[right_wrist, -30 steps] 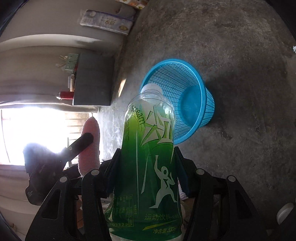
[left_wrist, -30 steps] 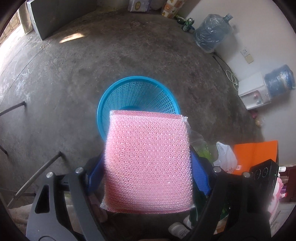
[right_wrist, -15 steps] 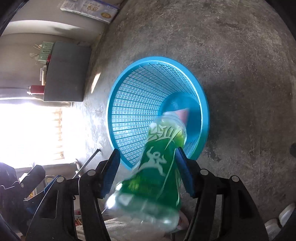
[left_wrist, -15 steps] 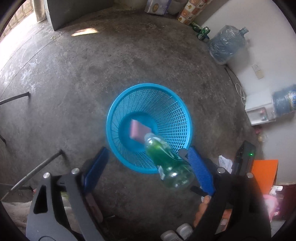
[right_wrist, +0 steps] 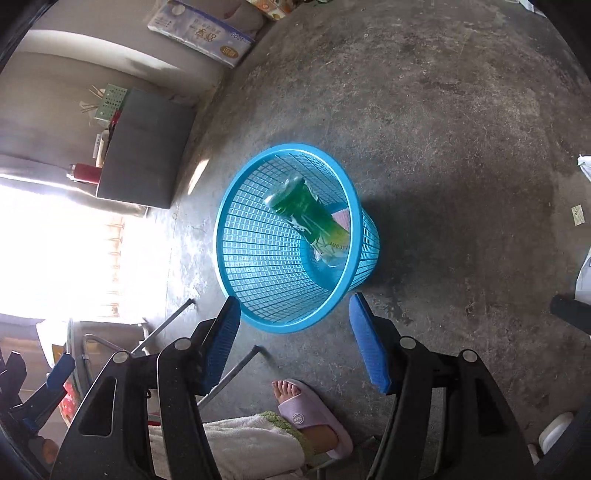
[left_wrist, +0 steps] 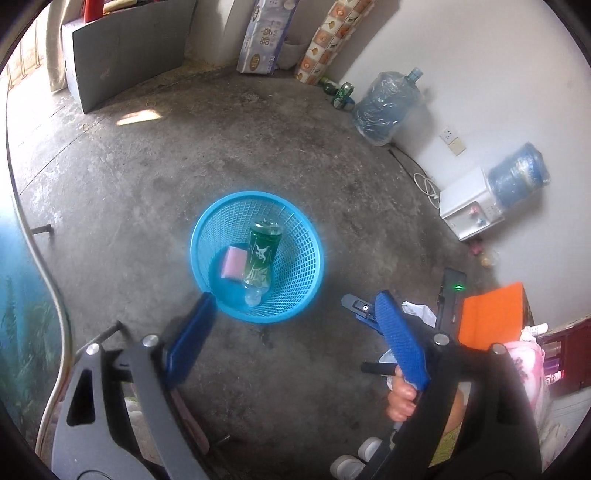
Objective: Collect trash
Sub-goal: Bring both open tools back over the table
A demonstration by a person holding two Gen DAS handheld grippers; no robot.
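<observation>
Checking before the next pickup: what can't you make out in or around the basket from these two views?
- pink sponge: right wrist view, mostly hidden behind the green bottle and the blue basket rim.
- Bottle cap: both views, blurred at the basket bottom; on or off, cannot tell.
- white scrap: right wrist view, cut off by the edge.

Little here can be read. On the tall blue-and-white wrapped pack of paper rolls (left_wrist: 263,35) leaning at the wall you can make out the digits "40", and the right wrist view shows "200" near one end of that pack (right_wrist: 207,31). The green plastic bottle (left_wrist: 260,256) in the blue mesh basket (left_wrist: 310,273) bears white lettering and a figure, too small to read.
</observation>
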